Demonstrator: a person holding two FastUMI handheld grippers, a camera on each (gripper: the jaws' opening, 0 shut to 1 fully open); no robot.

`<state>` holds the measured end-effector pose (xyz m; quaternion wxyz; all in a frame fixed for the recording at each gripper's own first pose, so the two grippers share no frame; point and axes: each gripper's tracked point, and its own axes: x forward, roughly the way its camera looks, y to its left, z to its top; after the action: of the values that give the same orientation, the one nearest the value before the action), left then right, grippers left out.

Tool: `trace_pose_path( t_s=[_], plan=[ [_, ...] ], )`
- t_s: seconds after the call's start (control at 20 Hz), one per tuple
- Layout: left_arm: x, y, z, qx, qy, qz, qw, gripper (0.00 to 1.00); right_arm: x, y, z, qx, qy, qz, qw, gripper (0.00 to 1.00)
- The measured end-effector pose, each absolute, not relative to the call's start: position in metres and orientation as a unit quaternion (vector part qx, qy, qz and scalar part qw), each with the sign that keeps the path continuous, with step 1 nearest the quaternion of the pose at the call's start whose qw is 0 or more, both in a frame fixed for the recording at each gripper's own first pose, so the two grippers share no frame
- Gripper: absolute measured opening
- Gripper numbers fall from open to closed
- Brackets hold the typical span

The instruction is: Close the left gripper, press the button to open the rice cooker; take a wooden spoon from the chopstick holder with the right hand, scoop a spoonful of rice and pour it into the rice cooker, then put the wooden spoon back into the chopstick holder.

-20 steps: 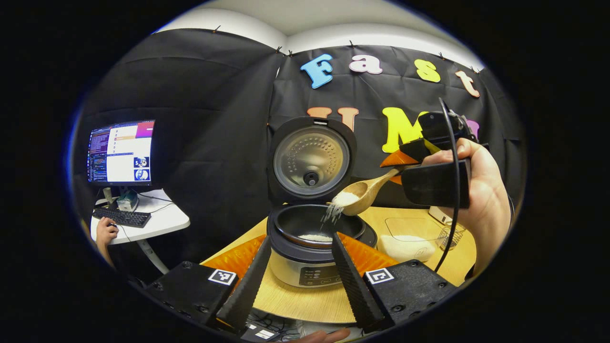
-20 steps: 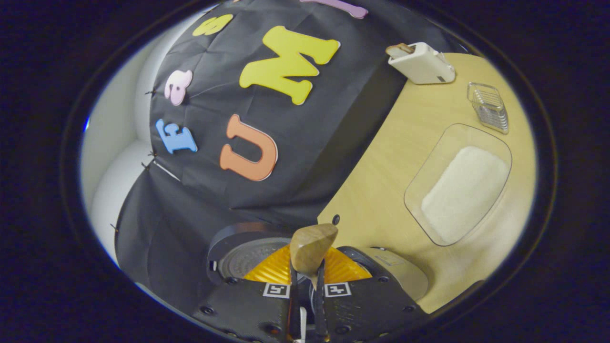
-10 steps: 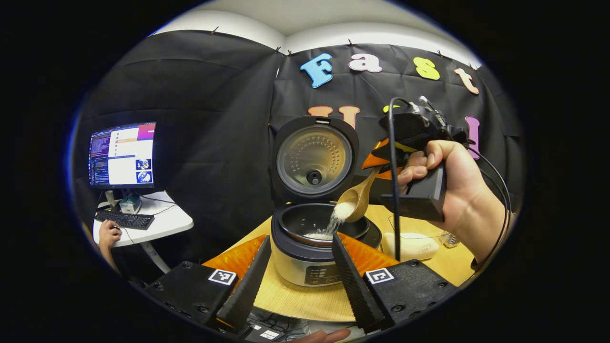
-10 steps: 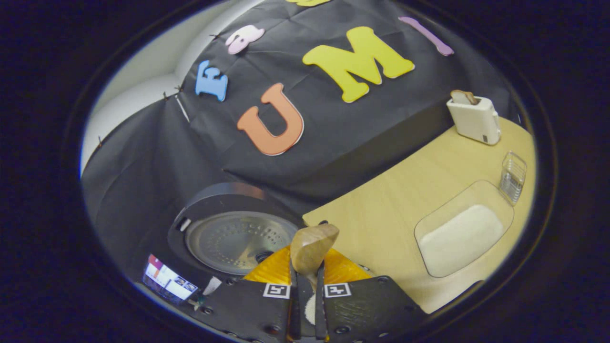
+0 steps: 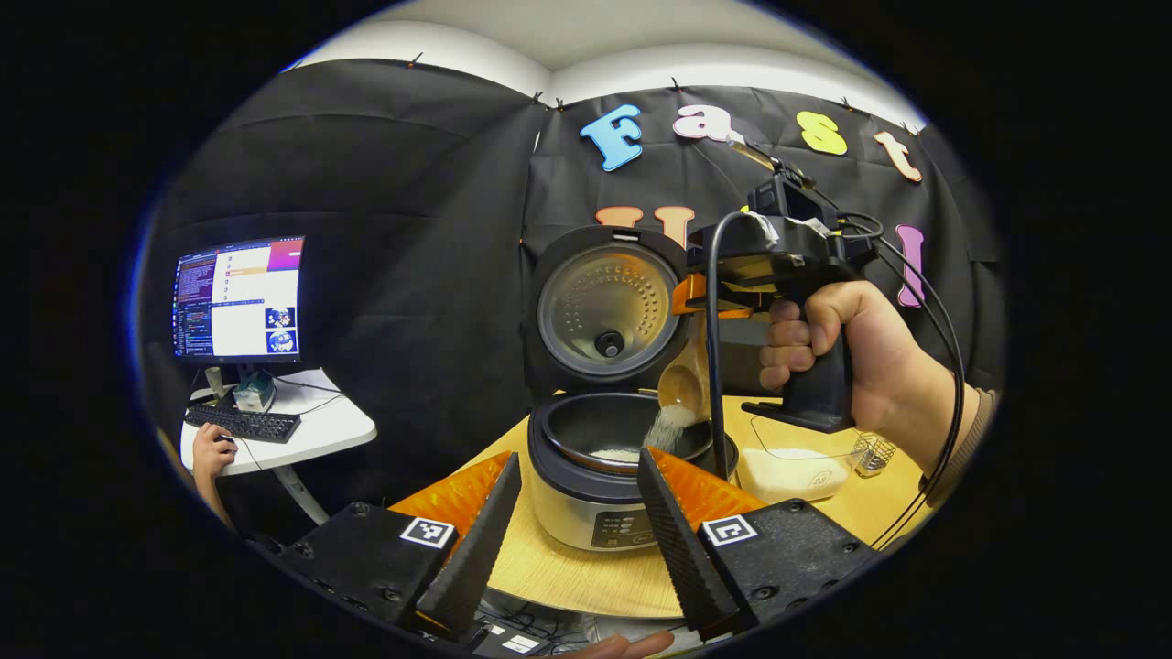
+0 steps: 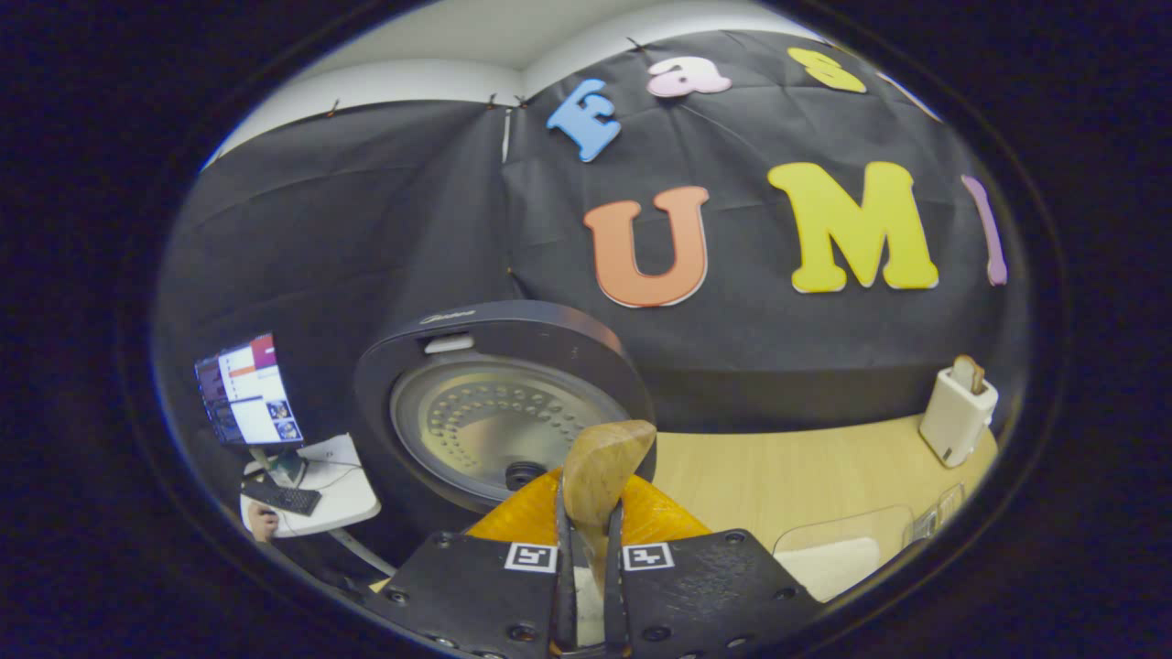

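Note:
The rice cooker (image 5: pixel 595 494) stands open, its lid (image 5: pixel 609 311) upright behind the dark inner pot (image 5: pixel 586 428). My right gripper (image 5: pixel 705 311), held in a hand, is shut on the wooden spoon (image 5: pixel 683 384). The spoon is tipped steeply over the pot's right rim and white rice (image 5: pixel 668 426) streams from it into the pot. In the right gripper view the spoon's bowl (image 6: pixel 600 467) stands up between my shut fingers (image 6: pixel 586 572), with the lid (image 6: pixel 504 412) just beyond. My left gripper (image 5: pixel 577 535) hangs open in front of the cooker, holding nothing.
A clear tray of rice (image 5: pixel 787 467) lies right of the cooker on the wooden table (image 5: pixel 586 577). The wire chopstick holder (image 5: pixel 870 450) stands beyond it. A white toaster (image 6: pixel 957 412) sits at the back right. At far left are a monitor (image 5: pixel 238 297) and a side table (image 5: pixel 302 426).
The right gripper has swung left over the cooker and rolled, tipping the spoon from nearly level to steep. More rice has poured into the pot. The left gripper stayed put.

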<state>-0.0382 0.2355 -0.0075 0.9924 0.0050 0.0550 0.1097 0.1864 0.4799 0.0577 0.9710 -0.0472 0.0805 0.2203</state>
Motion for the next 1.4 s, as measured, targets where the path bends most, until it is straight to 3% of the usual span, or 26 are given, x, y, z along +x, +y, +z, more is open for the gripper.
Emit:
trace_pose_path(
  t_s=[0.35,0.9,1.4],
  plan=[
    [-0.038,0.237,-0.009,0.004,0.059,0.114,0.992,0.83,0.164,0.51,0.056,-0.162,0.04,0.278,0.946,0.11],
    [-0.035,0.233,-0.011,0.0,0.064,0.114,0.991,0.83,0.164,0.482,0.072,-0.19,-0.002,0.257,0.948,0.12],
    [-0.03,0.208,-0.005,0.007,0.058,0.099,0.993,0.83,0.16,0.354,0.126,-0.134,-0.037,0.191,0.972,0.12]
  ],
)
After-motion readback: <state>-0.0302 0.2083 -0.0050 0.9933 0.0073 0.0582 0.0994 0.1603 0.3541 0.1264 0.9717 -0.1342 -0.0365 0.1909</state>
